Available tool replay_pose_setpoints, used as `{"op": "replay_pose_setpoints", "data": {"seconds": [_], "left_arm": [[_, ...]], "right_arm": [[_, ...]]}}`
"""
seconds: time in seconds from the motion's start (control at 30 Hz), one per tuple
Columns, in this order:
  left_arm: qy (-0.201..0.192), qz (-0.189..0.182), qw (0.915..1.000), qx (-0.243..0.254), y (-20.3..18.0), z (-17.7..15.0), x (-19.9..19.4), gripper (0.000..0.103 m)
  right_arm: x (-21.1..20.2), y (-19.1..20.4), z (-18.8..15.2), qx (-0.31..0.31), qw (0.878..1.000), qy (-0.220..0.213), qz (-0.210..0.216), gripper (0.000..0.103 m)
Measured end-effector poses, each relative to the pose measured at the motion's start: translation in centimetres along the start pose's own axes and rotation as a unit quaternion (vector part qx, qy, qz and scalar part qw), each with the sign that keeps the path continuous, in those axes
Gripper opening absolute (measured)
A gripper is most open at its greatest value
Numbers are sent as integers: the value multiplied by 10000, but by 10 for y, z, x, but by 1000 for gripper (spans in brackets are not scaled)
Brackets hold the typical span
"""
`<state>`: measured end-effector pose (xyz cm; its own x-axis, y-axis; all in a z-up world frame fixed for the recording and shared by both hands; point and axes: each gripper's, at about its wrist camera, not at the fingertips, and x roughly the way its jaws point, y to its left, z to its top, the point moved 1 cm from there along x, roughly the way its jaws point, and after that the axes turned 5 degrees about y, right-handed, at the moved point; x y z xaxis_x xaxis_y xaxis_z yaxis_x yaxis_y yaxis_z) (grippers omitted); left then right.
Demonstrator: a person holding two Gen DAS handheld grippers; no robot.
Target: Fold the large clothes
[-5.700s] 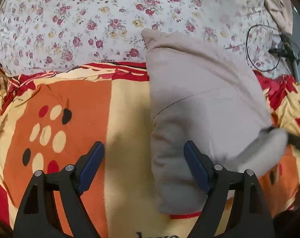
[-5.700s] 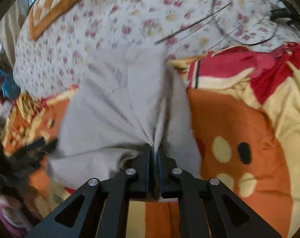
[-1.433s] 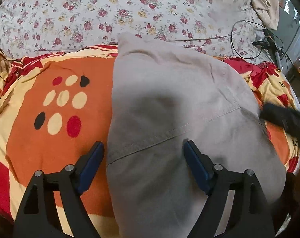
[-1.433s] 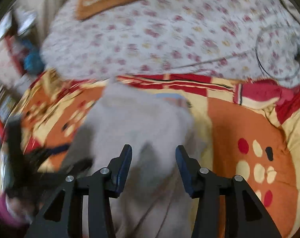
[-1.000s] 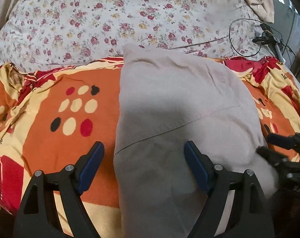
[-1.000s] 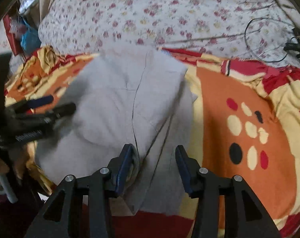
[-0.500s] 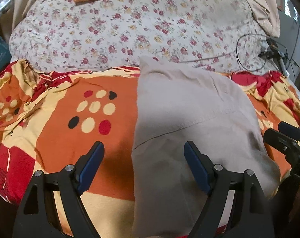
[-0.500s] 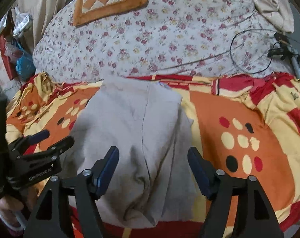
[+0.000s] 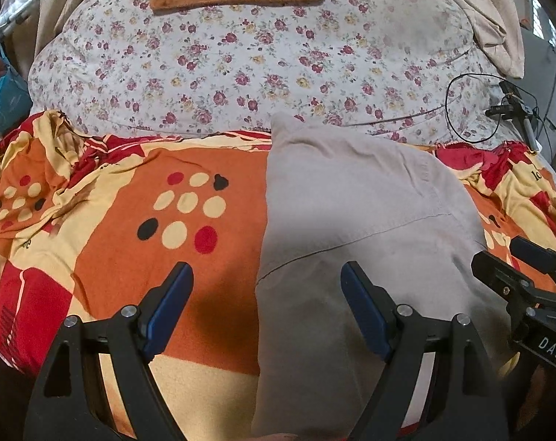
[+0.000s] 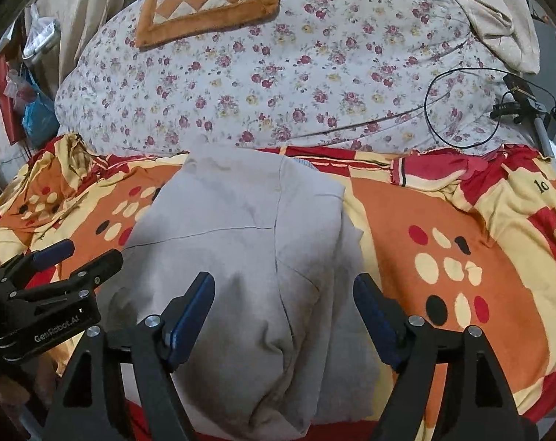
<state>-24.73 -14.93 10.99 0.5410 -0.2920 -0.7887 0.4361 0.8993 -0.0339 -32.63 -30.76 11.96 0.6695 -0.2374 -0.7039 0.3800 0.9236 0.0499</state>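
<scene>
Both my left gripper (image 9: 267,290) and right gripper (image 10: 283,299) gape wide, holding nothing. Grey garment (image 10: 241,242) lies folded on orange blanket (image 9: 131,220). Risk: pinching blanket along with cloth, dragging fold apart.

1. Your left gripper (image 9: 267,286) is showing two black, angular fingers with triangular cut-outs, each tipped with a blue pad (image 9: 169,308) on its inner face.
2. Silver round screws (image 9: 128,310) are sitting on top of each finger, two per side.
3. Your right gripper (image 10: 283,303) is wearing the same black frame, blue pads and silver screws (image 10: 153,320).
4. White lettering is reading "GenRobot.AI" on the left gripper's side, and "DAS" on the right gripper's.
</scene>
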Motion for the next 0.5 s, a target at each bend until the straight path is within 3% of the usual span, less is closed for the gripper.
{"op": "replay_pose_setpoints", "data": {"seconds": [0.5], "left_arm": [[-32,73,10000,-24,2,-2,4,83]], "right_arm": [[7,3,-2,19,10000,28,-24,80]]}}
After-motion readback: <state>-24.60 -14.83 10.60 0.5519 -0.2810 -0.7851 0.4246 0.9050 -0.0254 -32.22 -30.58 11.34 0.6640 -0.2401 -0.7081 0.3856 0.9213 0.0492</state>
